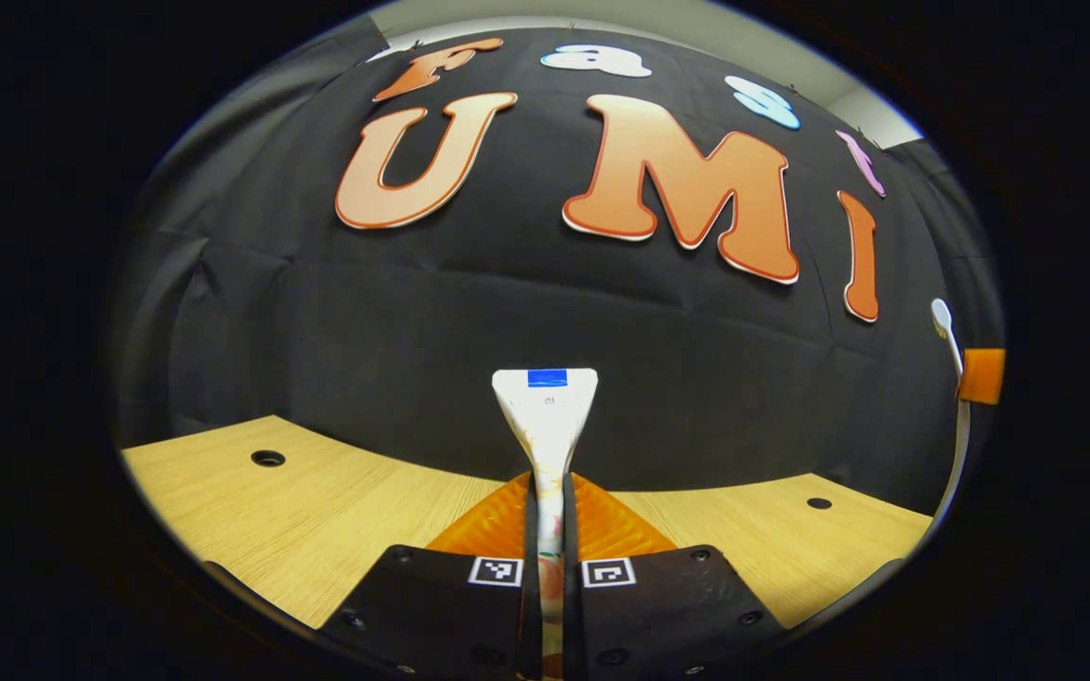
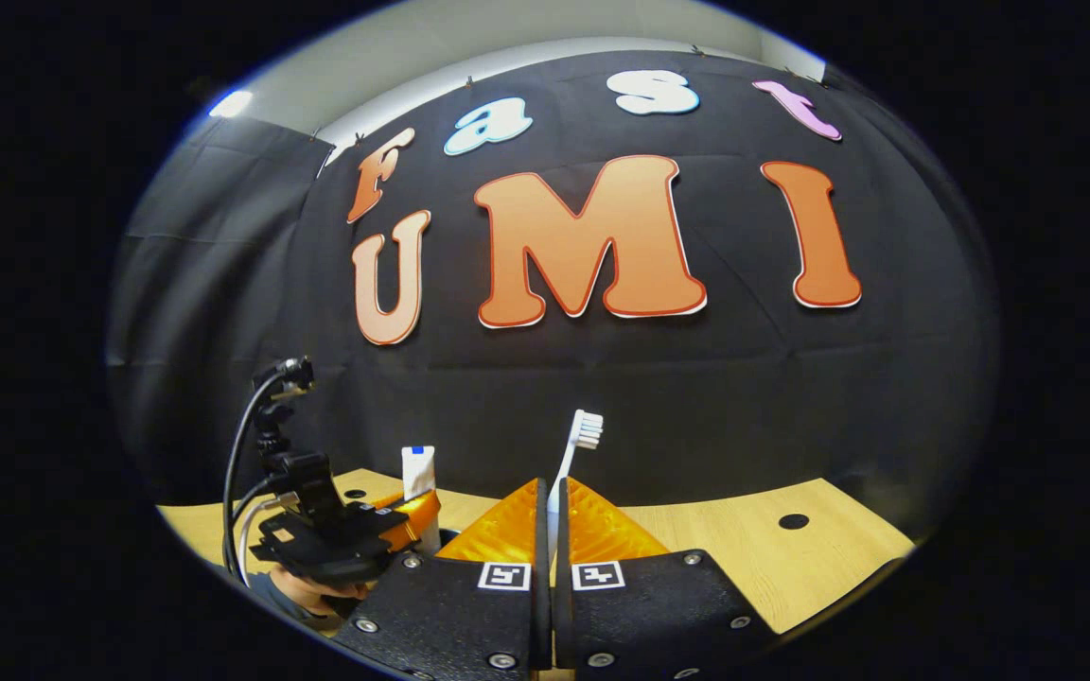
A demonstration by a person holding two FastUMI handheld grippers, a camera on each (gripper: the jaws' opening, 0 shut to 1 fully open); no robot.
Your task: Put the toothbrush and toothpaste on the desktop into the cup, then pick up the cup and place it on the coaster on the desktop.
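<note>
My left gripper (image 1: 550,497) is shut on a white toothpaste tube (image 1: 546,411), which stands upright with its flat crimped end on top, above the wooden desktop (image 1: 271,515). Out at the right edge of the left gripper view a white toothbrush (image 1: 941,320) rises beside a finger of the other gripper (image 1: 980,375). In the right gripper view my right gripper (image 2: 551,506) is shut on the handle of the toothbrush (image 2: 583,430), bristles up. To its lower left, the left gripper (image 2: 411,518) holds the toothpaste tube (image 2: 418,470) upright, with a hand (image 2: 304,588) under it.
The light wooden desktop (image 2: 744,544) ends at the black cloth wall. Round holes mark it at the left (image 1: 268,459) and right (image 1: 819,503), and one (image 2: 794,521) lies right of the right gripper. Black cables (image 2: 242,445) loop above the left gripper.
</note>
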